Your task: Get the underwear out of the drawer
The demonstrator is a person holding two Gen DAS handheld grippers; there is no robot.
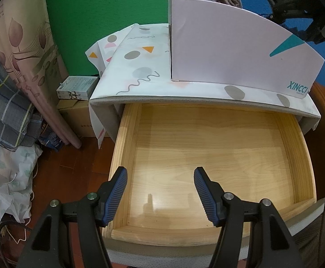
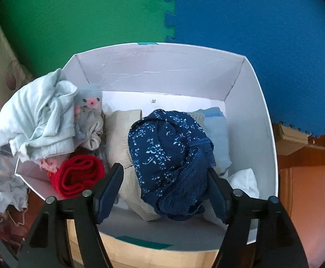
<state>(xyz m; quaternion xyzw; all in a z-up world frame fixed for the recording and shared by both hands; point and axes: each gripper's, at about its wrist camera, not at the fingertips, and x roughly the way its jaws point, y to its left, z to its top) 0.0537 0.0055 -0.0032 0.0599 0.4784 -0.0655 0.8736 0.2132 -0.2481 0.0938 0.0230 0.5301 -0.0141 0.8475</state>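
Two claws stand wide: left claw (image 1: pixel 160 192) over the bare wooden drawer (image 1: pixel 126 138), right claw (image 2: pixel 165 186) straddling navy floral underwear (image 2: pixel 162 147) in the white box (image 2: pixel 263 111), not gripping.

A pale pink cardboard box (image 1: pixel 229 44) carries the teal brand "XINCCI"; "38" is printed inside it, and "DAS" marks a black clamp (image 1: pixel 292 0).

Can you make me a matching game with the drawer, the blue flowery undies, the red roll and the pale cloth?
Things:
1. wooden drawer
2. navy floral underwear
3. red rolled cloth
4. pale green cloth

Descriptions:
A. draped over the white box rim
B. pulled open, nothing inside
C. between the right gripper fingers
D. in the box's left front corner

Pairs: 1-B, 2-C, 3-D, 4-A
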